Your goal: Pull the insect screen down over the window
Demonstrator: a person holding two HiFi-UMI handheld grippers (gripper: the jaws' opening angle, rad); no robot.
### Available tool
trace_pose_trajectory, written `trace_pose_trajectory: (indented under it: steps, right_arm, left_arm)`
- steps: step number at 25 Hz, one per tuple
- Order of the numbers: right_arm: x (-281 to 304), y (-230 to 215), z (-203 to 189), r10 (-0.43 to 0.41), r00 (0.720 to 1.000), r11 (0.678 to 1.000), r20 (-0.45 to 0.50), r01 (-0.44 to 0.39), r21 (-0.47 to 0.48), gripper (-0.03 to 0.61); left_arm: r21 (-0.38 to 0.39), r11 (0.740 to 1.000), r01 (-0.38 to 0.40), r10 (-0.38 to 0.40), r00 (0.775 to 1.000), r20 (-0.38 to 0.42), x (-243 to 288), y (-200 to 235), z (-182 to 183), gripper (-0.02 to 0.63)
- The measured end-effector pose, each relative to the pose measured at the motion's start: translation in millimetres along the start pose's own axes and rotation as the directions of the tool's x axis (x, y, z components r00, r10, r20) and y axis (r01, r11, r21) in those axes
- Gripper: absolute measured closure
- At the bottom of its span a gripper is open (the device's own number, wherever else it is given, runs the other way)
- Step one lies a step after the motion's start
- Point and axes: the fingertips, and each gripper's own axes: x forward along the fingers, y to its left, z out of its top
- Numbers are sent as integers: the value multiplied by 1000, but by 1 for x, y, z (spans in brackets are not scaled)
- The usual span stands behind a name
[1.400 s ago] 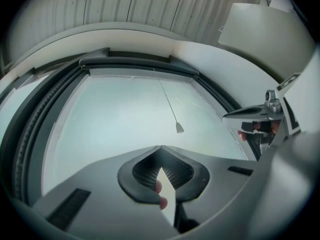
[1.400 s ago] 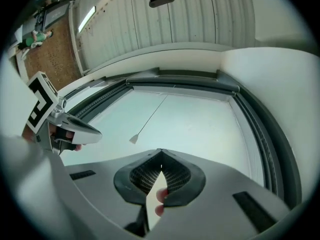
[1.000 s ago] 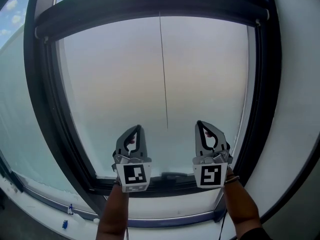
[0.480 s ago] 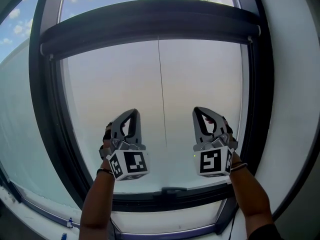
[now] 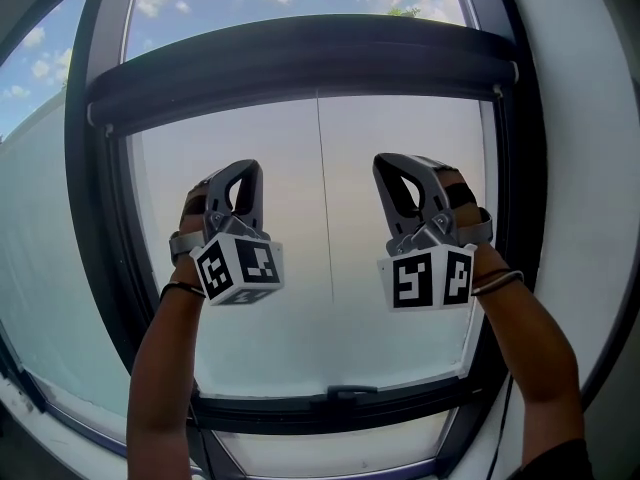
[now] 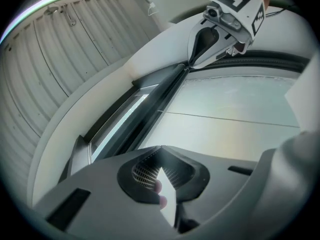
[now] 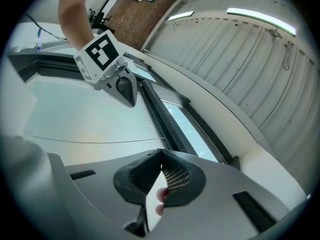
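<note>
A dark-framed window (image 5: 100, 228) fills the head view. A dark horizontal roller bar (image 5: 300, 63) runs across its top, with blue sky above it and a pale, milky surface below. A thin pull cord (image 5: 322, 198) hangs from the bar's middle. My left gripper (image 5: 243, 166) and right gripper (image 5: 388, 160) are held up in front of the pale surface, either side of the cord and below the bar. Both are shut and hold nothing. The left gripper view shows its own closed jaws (image 6: 161, 151) and the right gripper (image 6: 190, 64) beside the frame. In the right gripper view its closed jaws (image 7: 161, 154) point along the frame.
A dark handle (image 5: 340, 395) sits on the bottom rail of the window. White wall (image 5: 590, 168) lies to the right and another pane (image 5: 40, 238) to the left. A ribbed ceiling (image 6: 65, 49) shows overhead in both gripper views.
Both grippers have risen from near the bottom rail to mid-window height and rolled outward. The head view has tilted up, so more sky shows above the bar.
</note>
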Motion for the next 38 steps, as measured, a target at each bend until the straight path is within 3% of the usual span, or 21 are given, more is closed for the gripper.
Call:
trace_pose_trajectory:
  steps: [6, 9, 15, 18, 23, 27, 31, 38]
  right_arm:
    - [24, -12, -11, 18, 999, 992, -36, -22, -122, 575]
    - [39, -17, -18, 11, 998, 984, -56, -21, -178, 575]
    - [69, -26, -38, 10, 992, 961, -122, -44, -274, 575]
    - [86, -30, -49, 22, 985, 942, -172, -78, -328, 574]
    - [106, -46, -59, 27, 971, 929, -236, -112, -353, 531]
    - [118, -49, -61, 46, 962, 917, -269, -147, -370, 499]
    - [128, -41, -62, 59, 954, 894, -294, -181, -410, 483]
    - [129, -40, -62, 91, 944, 896, -317, -217, -388, 476]
  left_arm:
    - [58, 997, -46, 46, 999, -6, 23, 46, 8, 611]
    - [124, 991, -51, 53, 998, -17, 34, 58, 12, 611]
    - [330, 940, -86, 103, 994, -33, 49, 61, 23, 611]
    - [404, 909, -100, 144, 987, -79, 62, 70, 19, 611]
    - [388, 921, -9, 83, 981, -175, 80, 70, 0, 594]
    - [404, 915, 9, 78, 977, -199, 88, 65, -8, 537]
    - [417, 909, 22, 75, 974, -215, 90, 66, -8, 520]
    - [449, 891, 69, 47, 970, -240, 91, 67, -6, 505]
